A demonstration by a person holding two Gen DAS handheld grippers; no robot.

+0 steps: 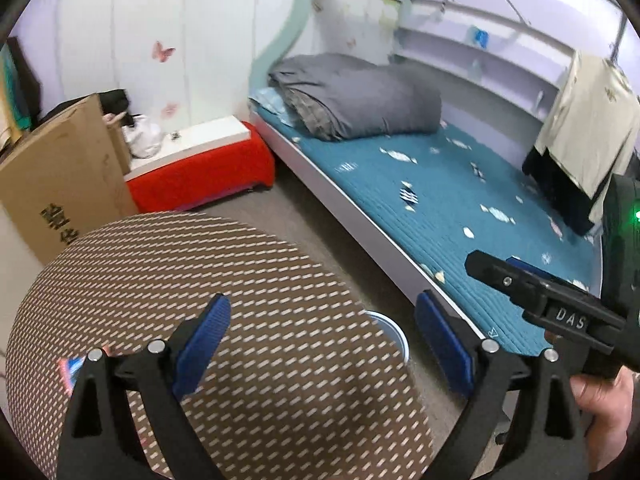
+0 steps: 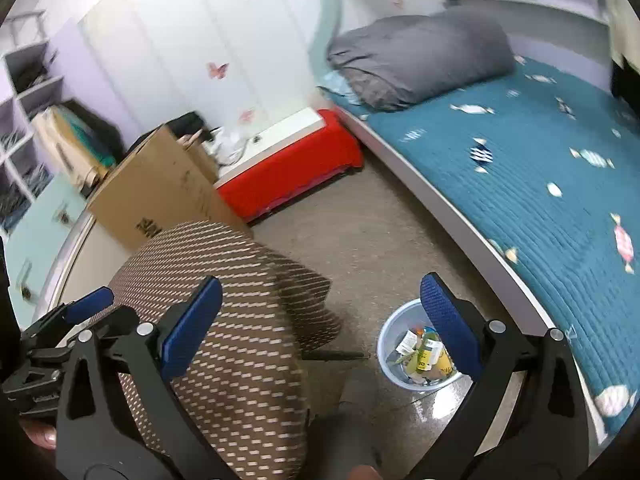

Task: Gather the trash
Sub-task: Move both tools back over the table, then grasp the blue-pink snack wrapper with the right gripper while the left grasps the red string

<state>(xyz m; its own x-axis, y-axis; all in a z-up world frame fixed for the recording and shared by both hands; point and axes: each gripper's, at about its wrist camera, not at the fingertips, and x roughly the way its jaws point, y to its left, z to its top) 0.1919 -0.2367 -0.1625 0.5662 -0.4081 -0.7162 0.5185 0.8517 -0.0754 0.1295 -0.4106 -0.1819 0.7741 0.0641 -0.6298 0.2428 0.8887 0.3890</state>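
A pale blue trash bin [image 2: 390, 354] stands on the floor beside the bed, with several wrappers and packets [image 2: 426, 354] inside. In the left wrist view only the rim of the bin [image 1: 390, 326] shows past the stool. My left gripper [image 1: 324, 344] hangs open above the patterned round stool [image 1: 224, 320], nothing between its blue pads. My right gripper [image 2: 320, 332] is open too, empty, high over the stool [image 2: 224, 332] and the bin. The right gripper [image 1: 520, 280] also shows at the right of the left wrist view, held by a hand [image 1: 600, 404].
A bed with a teal quilt [image 2: 520, 184] and a folded grey duvet [image 2: 416, 56] runs along the right. A red and white box [image 2: 288, 168] and a cardboard carton [image 2: 160, 188] stand by the wall. Clothes [image 1: 588, 132] hang over the bed. Grey floor [image 2: 360, 232] lies between.
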